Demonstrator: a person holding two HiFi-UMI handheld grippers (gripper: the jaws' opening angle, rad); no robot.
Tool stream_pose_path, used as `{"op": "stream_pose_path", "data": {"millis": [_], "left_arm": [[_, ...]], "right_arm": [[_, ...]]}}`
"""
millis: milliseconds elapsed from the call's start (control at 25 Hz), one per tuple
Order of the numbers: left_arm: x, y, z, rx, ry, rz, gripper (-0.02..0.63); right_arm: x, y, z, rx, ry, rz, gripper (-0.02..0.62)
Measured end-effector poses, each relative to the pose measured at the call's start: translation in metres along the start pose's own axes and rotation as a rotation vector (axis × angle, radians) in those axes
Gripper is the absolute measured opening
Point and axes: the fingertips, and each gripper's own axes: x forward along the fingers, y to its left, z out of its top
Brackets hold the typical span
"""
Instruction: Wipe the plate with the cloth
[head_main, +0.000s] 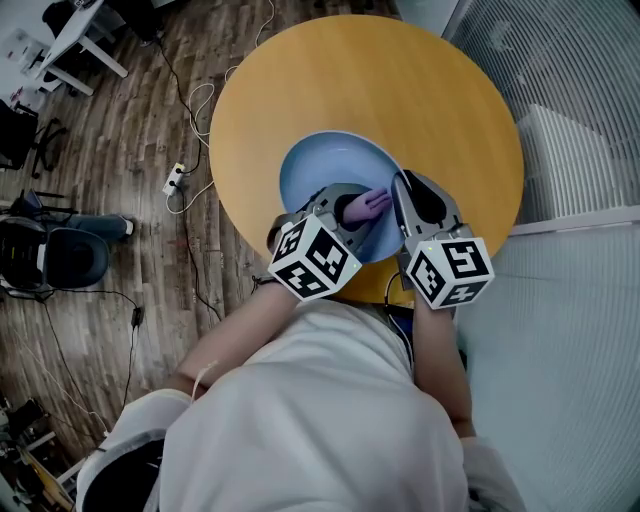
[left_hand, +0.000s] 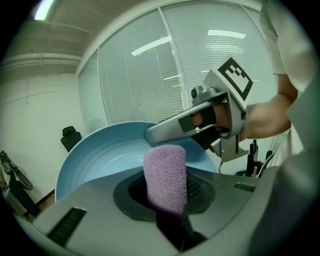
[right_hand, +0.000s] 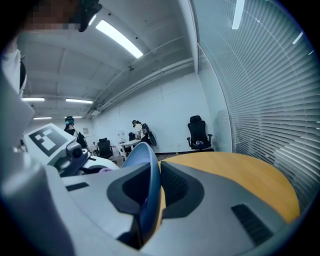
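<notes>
- Plate (head_main: 318, 172): light blue, centre of head view, over the near part of the round wooden table (head_main: 440, 90).
- Right gripper (right_hand: 154, 196): jaws closed onto the plate's rim, one pad on each face. In the right gripper view the plate is seen edge-on and standing up, so it looks tipped up off the table. Can't tell if the far rim rests on the wood.
- Left gripper (left_hand: 167, 212): jaws pinching a rolled purple cloth (left_hand: 165, 174), with the free end sticking out past the jaws.
- Cloth position: just right of centre in the head view, over the plate's inner face and close to the right gripper's tip. It points into the bowl in the left gripper view. Real contact with the surface isn't clear, near or touching at most.
- Done, as I read it: cloth picked up, plate gripped and angled toward the cloth, cloth brought to the bowl.
- Left: the wiping strokes over the bowl and rim. No smears, wet streaks or dirt show on the blue surface, so I can't say how much has been wiped.
- Best guess is early or mid wipe. Plate is not set back flat, cloth not put down.
</notes>
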Motion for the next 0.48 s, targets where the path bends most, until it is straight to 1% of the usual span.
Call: {"op": "stream_pose_path", "data": {"millis": [240,480], "left_arm": [[0.000,-0.009,0.007,0.010,-0.015,-0.023,0.081],[-0.002,-0.010,0.011,0.015,-0.020,-0.023,0.081]], "right_arm": [[0.000,0.003,0.000,0.007,0.006,0.005,0.048],[-0.003,0.003,0.003,0.006,0.006,0.004,0.046]]}}
